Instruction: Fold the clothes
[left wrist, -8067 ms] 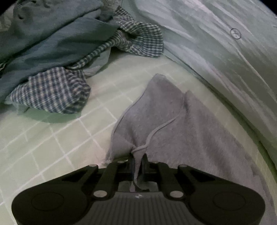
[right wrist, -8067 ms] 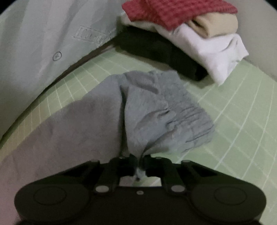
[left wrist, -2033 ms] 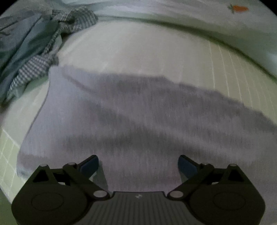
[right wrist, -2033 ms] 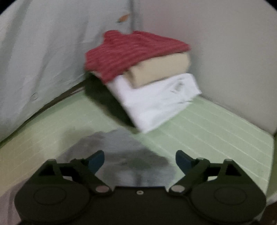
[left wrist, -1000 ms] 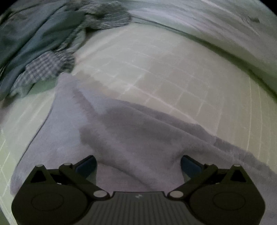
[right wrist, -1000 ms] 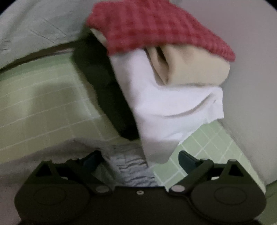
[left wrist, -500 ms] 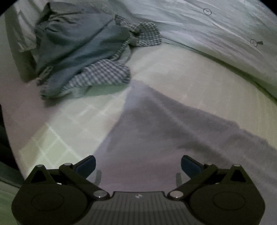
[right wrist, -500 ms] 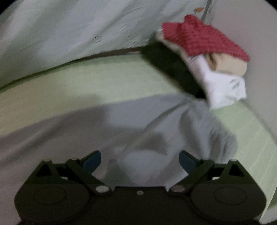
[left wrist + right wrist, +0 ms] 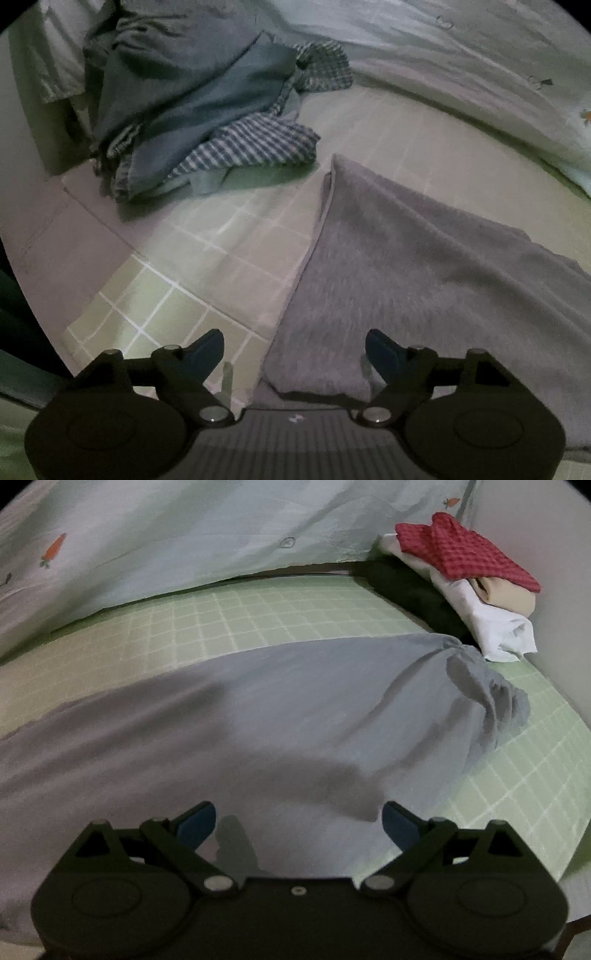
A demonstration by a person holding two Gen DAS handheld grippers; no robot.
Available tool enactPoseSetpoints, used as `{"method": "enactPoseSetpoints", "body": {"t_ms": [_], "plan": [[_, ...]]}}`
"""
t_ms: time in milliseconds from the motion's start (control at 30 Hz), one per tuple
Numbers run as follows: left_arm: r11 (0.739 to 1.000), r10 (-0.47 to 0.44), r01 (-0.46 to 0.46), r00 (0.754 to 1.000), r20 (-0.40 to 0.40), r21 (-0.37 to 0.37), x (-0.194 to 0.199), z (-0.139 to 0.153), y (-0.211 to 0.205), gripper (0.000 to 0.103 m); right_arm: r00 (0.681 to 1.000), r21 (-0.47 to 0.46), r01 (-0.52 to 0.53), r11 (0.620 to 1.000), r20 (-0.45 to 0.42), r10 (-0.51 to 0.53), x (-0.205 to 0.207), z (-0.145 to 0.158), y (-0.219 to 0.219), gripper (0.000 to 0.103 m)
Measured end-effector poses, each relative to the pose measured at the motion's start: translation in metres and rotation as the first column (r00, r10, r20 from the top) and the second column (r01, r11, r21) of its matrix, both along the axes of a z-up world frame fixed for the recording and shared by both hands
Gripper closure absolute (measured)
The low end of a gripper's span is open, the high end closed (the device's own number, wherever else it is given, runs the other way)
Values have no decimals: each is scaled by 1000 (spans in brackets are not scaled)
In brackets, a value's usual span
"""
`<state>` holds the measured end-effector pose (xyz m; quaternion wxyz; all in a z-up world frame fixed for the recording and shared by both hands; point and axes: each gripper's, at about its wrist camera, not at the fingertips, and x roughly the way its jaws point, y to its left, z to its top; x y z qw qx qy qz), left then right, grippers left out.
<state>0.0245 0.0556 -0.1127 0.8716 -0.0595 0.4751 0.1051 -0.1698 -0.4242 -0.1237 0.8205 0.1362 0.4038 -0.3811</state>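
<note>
Through the left wrist view, the left gripper (image 9: 294,350) is hovering with its jaws spread wide and nothing between them, just over the near corner of the long grey knit garment (image 9: 417,266), which is lying flat on the green grid-patterned bed sheet (image 9: 207,254). A rumpled heap of blue and checked clothes (image 9: 207,122) is sitting well apart at the sheet's far left.

Through the right wrist view, the right gripper (image 9: 298,821) is likewise hanging released and empty above the garment's other end (image 9: 295,716), whose gathered waistband (image 9: 484,698) is bunching up near a folded stack of red, beige, white and black clothes (image 9: 469,576).

The grey piece seems laid out between folds; next, each gripper would need to pinch an edge so one end can be carried over the other.
</note>
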Motion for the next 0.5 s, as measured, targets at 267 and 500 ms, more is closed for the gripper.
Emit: {"method": "enactPoseSetpoints", "body": {"t_ms": [267,500], "plan": [[984,109,-103,994,28,-148,-17,-1,15,55,995,-12,-87,996,-54,86,10,-5,36,5],[978,135,-122,989,64,-171,-25,-2,15,100,977,-34,-195,980,-89,191,12,-8,57,5]]}}
